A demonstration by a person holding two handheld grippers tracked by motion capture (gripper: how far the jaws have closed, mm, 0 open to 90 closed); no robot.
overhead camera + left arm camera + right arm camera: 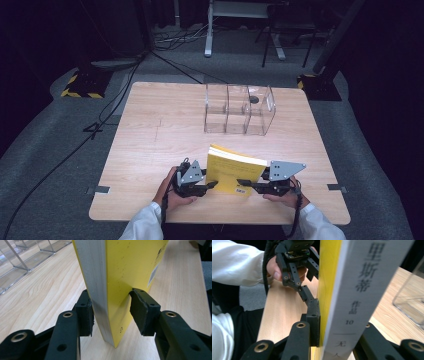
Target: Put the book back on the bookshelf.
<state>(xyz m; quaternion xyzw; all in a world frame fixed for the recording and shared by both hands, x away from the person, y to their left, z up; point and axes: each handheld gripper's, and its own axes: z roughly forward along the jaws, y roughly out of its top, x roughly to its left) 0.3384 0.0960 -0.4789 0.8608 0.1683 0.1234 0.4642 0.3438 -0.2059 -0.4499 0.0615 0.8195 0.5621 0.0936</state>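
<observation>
Left gripper view shows the left claw point(111, 315) slack around the upright yellow book point(130, 277) on the surface point(50, 290), so if the clamped right claw point(337, 340) slips, it could topple.

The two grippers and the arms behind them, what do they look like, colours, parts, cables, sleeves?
Both the left gripper and the right gripper are black, each topped by a grey three-cornered plate with small dark holes. The jaws are black bars with brass-ringed holes and flat dark pads. A black cable trails back from each. The person wears white sleeves.
</observation>
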